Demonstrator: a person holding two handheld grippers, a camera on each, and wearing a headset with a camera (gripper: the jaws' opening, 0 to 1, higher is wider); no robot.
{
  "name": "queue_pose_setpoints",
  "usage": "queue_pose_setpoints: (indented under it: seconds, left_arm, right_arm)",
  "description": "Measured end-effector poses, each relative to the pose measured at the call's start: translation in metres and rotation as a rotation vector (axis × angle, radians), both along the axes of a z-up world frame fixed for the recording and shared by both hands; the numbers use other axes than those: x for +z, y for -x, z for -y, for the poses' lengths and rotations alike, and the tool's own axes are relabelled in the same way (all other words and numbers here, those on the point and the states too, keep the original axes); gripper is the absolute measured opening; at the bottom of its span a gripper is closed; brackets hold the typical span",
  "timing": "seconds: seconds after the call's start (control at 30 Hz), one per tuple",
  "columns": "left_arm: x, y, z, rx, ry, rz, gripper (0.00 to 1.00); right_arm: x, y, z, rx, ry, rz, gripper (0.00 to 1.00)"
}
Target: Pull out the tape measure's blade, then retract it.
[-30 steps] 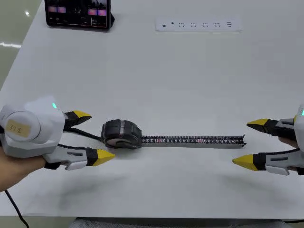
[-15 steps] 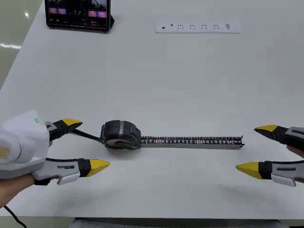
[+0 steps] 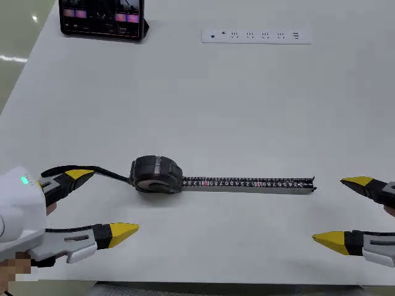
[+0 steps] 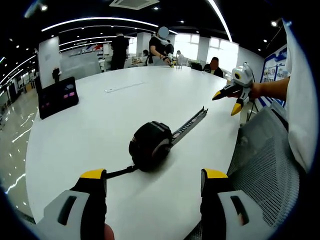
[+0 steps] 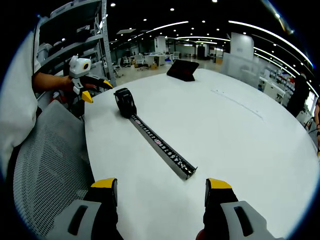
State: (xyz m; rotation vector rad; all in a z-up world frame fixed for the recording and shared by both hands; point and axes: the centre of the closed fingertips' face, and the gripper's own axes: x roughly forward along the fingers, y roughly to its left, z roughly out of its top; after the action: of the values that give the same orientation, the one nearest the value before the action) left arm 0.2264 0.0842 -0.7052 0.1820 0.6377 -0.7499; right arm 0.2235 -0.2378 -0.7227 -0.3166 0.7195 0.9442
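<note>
The black round tape measure (image 3: 157, 175) lies on the white table (image 3: 247, 98), its blade (image 3: 247, 184) extended toward 3 o'clock. The left gripper (image 3: 105, 201) at 9 o'clock and the right gripper (image 3: 339, 209) at 3 o'clock point inward, jaws apart, empty.

A white table (image 3: 247, 111) spans the head view. Left of centre in the lower half lies a black tape measure (image 3: 157, 174). Its blade (image 3: 247, 184) lies flat, drawn out toward the right, and a dark strap (image 3: 111, 174) trails left. A white power strip (image 3: 255, 36) lies at the top, right of centre. A tablet (image 3: 102, 17) with a lit screen stands at the upper left.
</note>
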Motion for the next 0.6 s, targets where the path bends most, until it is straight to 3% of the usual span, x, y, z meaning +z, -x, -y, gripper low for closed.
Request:
queue_pose_setpoints:
  seconds: [0.3, 0.6]
  left_arm:
    - [-0.003, 0.008, -0.006, 0.061, 0.009, 0.011, 0.8]
    - [-0.009, 0.016, -0.005, 0.088, 0.026, -0.005, 0.87]
  right_arm:
    - [0.002, 0.007, -0.004, -0.037, -0.034, 0.003, 0.77]
    - [-0.002, 0.017, -0.006, -0.059, -0.052, -0.005, 0.88]
